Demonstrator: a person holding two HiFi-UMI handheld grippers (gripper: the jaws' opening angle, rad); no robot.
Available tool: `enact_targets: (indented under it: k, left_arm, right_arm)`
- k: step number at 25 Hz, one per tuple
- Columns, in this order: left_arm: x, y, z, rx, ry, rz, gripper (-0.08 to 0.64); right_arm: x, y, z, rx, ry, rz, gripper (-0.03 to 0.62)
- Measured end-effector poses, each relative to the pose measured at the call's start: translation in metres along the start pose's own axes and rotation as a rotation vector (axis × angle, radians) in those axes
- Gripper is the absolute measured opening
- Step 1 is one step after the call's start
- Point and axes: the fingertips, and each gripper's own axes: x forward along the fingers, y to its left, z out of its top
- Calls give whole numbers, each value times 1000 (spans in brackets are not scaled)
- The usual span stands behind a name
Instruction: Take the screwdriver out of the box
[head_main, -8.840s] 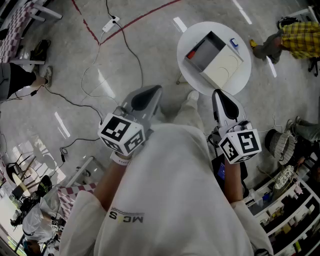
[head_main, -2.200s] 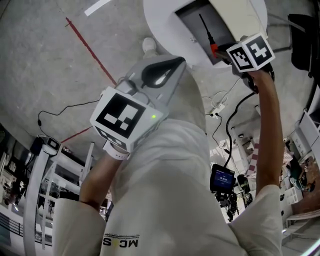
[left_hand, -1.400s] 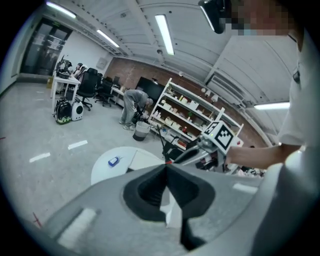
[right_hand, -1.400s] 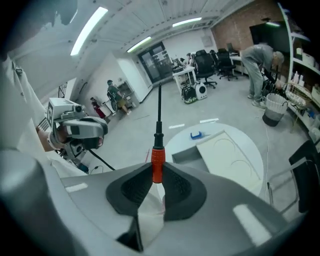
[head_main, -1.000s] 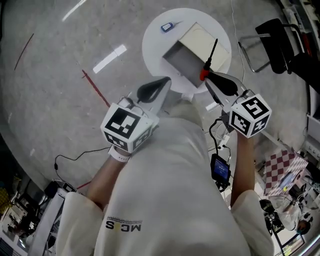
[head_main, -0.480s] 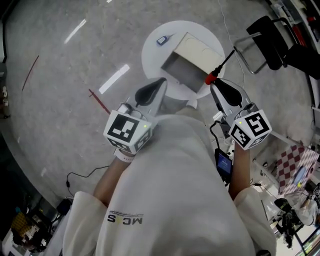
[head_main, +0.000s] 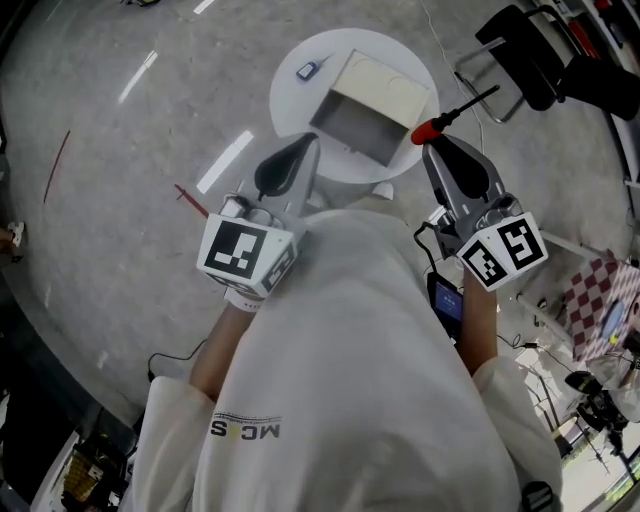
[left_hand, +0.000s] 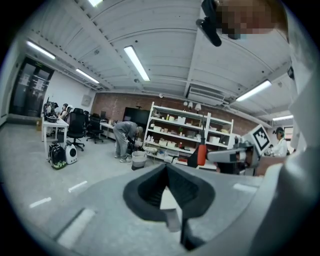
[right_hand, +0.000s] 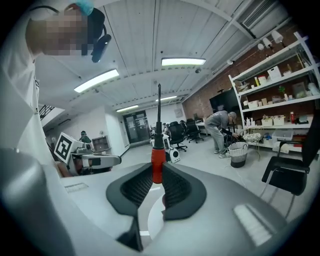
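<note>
Between the ribbed pads of the right gripper (right_hand: 156, 176) sits the screwdriver (right_hand: 157, 159), clamped by its red handle, with the black shaft standing straight up past the tips at the frame's centre. To do this step well, I judge, the squeeze should stay firm and the wrist steady while the tool is carried clear. Only the near end of the handle lies in the pads, so a slack grip could let it tilt or slip. The left gripper (left_hand: 167, 186) has its jaws closed together on nothing and need only keep out of the way.

From the head view comes what neither gripper view gives. The open grey box (head_main: 355, 128) sits at top centre on a round white table (head_main: 290, 100). The screwdriver is outside it, just right of the box, with its shaft slanting toward the upper right. A small blue thing (head_main: 307, 70) lies at the table's upper left. Only the right gripper view shows the pads pressing the handle. At its middle right, the left gripper view catches the other gripper and the red handle.
</note>
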Motion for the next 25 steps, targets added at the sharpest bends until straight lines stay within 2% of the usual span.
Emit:
enact_targets:
  k: [8,25]
  left_arm:
    - [6,-8,6,5,-21,15,0]
    - [12,-12,-4,-14,6,-31,0]
  right_arm:
    - [-15,-3,0,-26,14,36,58]
    - [-18,-4,-5,-20,34,5,58]
